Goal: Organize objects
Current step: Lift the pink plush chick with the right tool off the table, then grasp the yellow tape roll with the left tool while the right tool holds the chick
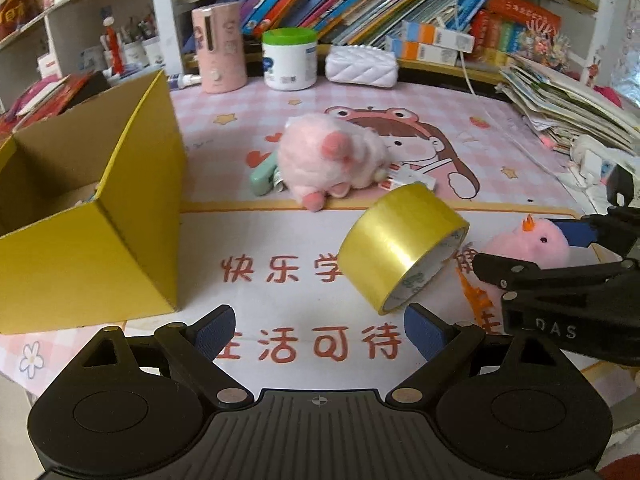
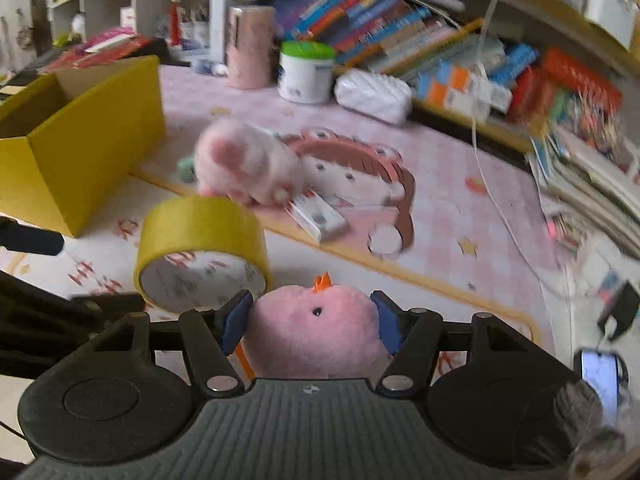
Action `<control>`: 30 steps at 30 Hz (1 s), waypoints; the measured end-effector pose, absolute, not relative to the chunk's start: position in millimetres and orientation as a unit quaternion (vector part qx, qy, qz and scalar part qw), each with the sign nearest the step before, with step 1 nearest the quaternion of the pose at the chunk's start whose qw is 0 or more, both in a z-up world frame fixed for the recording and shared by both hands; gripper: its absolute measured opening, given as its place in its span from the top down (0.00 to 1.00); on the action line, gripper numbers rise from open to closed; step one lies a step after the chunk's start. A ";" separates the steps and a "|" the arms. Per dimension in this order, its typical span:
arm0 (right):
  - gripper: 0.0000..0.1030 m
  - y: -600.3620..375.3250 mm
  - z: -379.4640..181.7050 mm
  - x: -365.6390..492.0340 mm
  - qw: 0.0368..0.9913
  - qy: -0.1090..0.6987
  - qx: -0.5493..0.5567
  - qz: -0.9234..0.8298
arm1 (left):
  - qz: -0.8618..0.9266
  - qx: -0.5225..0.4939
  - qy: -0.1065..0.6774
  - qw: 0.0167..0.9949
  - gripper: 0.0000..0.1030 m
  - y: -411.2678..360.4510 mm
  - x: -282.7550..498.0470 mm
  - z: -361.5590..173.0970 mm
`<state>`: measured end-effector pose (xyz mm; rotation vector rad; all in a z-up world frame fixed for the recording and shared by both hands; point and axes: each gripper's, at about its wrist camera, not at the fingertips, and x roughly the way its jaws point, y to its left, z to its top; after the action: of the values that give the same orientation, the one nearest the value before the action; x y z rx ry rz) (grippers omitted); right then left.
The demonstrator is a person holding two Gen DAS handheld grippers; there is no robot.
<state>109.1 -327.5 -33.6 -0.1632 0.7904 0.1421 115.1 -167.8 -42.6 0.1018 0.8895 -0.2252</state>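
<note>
A yellow tape roll (image 1: 402,246) lies on its side on the mat, just beyond my open, empty left gripper (image 1: 319,330); it also shows in the right wrist view (image 2: 202,250). My right gripper (image 2: 312,326) has its blue pads against both sides of a pink plush chick (image 2: 316,332) with an orange crest; in the left wrist view the chick (image 1: 528,242) sits between the right gripper's fingers (image 1: 576,232). A pink plush pig (image 1: 332,158) lies mid-mat over a green stapler (image 1: 264,176). An open yellow cardboard box (image 1: 92,216) stands at the left.
A small white-and-red packet (image 2: 318,216) lies beside the pig. At the back stand a pink cylinder (image 1: 219,48), a white tub with a green lid (image 1: 290,60) and a white quilted pouch (image 1: 362,66). Bookshelves rise behind. A paper stack (image 1: 568,104) sits right.
</note>
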 end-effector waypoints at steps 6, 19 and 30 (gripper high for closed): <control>0.40 -335.6 -28.9 100.7 0.925 0.365 -0.097 0.036 | -0.134 0.075 0.403 0.902 0.10 -186.5 114.7 -38.3; 0.39 -369.6 -36.7 91.7 0.922 0.377 -0.090 -0.003 | -0.126 0.162 0.384 0.900 0.46 -228.7 145.2 -55.6; 0.39 -371.2 -39.7 96.3 0.925 0.370 -0.091 0.001 | -0.083 0.075 0.408 0.906 0.93 -193.6 156.7 -56.5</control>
<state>96.3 -371.1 -39.7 -0.1866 0.7590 0.0014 156.7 -193.6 -56.5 0.1556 0.8428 -0.1715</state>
